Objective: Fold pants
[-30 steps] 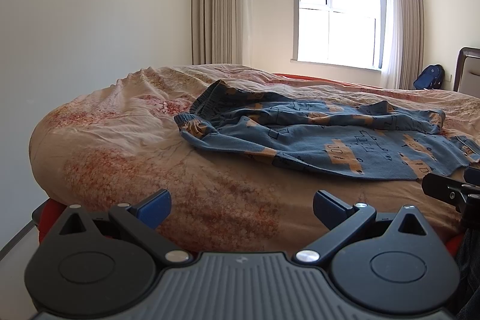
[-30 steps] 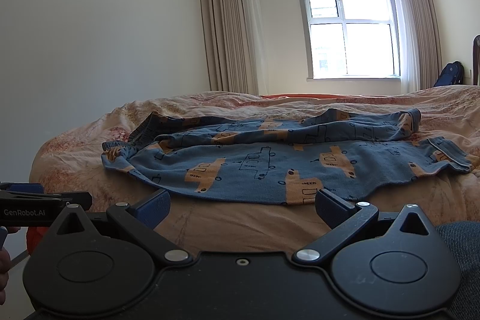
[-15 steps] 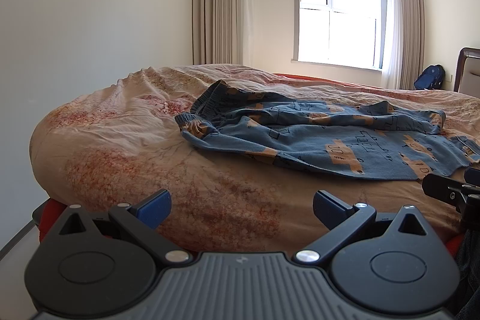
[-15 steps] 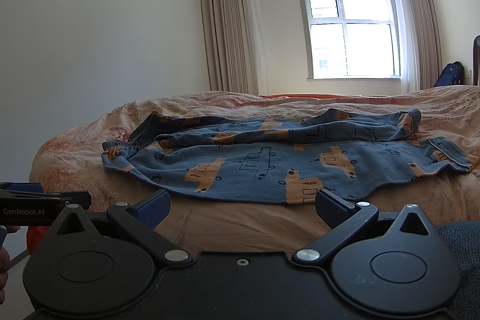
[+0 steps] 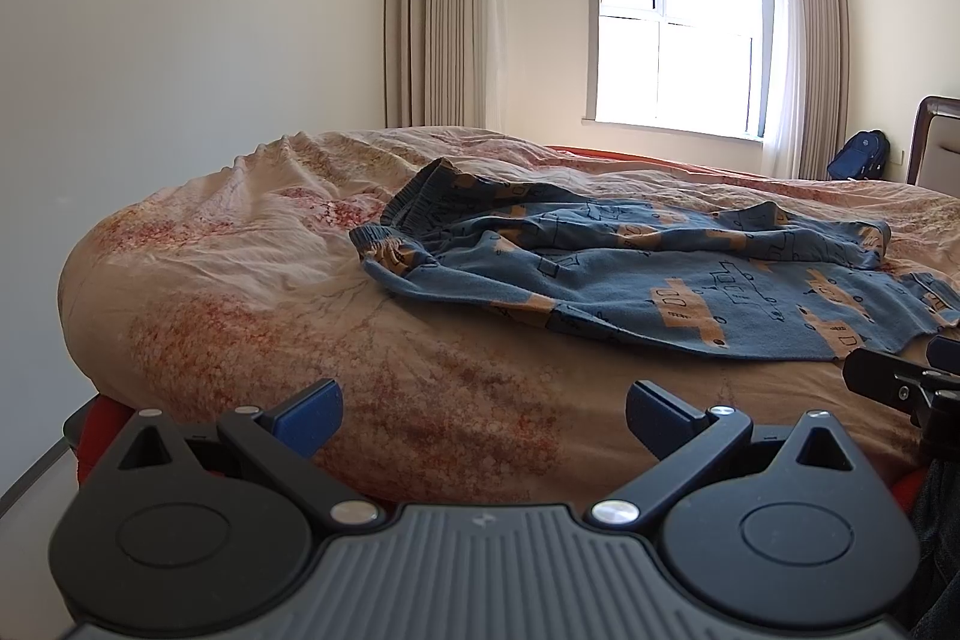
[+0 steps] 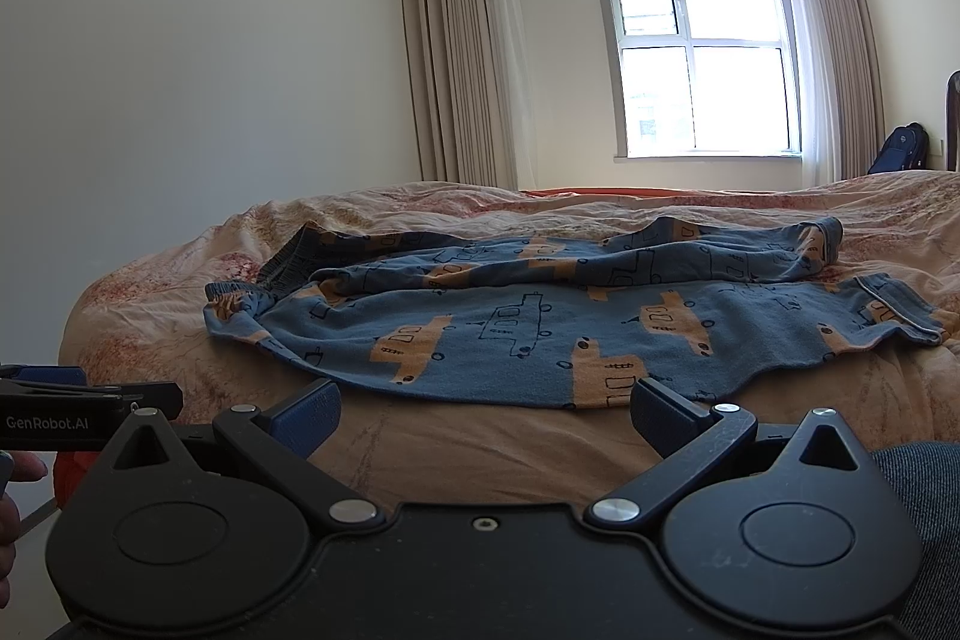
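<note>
Blue pants (image 5: 660, 274) with orange vehicle prints lie crumpled across the bed, waistband to the left, legs running right. They also show in the right wrist view (image 6: 540, 316). My left gripper (image 5: 483, 415) is open and empty, held at the bed's near edge, short of the pants. My right gripper (image 6: 483, 415) is open and empty, just in front of the pants' near hem. Each gripper shows at the edge of the other's view.
The bed (image 5: 240, 292) has a rumpled pink floral cover. A window (image 5: 678, 40) with curtains is behind it. A blue backpack (image 5: 858, 163) stands at the far right by a headboard. A white wall is on the left.
</note>
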A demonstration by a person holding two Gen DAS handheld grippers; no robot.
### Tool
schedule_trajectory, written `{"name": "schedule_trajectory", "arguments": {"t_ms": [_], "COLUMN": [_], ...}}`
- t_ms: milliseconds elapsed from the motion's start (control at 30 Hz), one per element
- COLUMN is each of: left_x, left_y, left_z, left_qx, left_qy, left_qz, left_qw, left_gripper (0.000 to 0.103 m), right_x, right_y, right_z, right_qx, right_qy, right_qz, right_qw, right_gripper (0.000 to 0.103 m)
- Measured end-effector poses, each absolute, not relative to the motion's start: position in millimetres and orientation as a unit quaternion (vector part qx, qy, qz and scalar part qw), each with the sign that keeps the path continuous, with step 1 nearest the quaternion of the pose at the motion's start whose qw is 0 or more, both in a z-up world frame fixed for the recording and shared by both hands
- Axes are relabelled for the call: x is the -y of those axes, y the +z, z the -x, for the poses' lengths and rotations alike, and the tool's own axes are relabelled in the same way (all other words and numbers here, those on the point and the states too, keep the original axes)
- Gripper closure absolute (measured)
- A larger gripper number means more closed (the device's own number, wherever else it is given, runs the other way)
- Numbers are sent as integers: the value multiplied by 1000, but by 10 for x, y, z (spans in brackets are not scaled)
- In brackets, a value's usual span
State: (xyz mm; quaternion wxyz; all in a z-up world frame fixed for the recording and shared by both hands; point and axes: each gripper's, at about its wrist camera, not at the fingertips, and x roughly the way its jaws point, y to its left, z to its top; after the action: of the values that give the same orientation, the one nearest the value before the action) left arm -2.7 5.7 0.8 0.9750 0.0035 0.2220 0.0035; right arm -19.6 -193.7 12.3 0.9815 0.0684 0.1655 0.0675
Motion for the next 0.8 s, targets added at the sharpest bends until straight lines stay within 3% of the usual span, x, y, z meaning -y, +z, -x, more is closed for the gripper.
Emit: {"name": "schedule_trajectory", "arguments": {"t_ms": [800], "left_x": [-126], "left_y": [31], "left_z": [87], "left_qx": [-236], "left_qy": [28], "left_qz": [4], "left_qw": [971], "left_gripper": [0], "right_x": [1945], "right_y": [130], "right_z": [220], "right_qx": [-171], "right_qy": [75], "right_qz": [-70], "right_qw": [980], "right_gripper": [0]}}
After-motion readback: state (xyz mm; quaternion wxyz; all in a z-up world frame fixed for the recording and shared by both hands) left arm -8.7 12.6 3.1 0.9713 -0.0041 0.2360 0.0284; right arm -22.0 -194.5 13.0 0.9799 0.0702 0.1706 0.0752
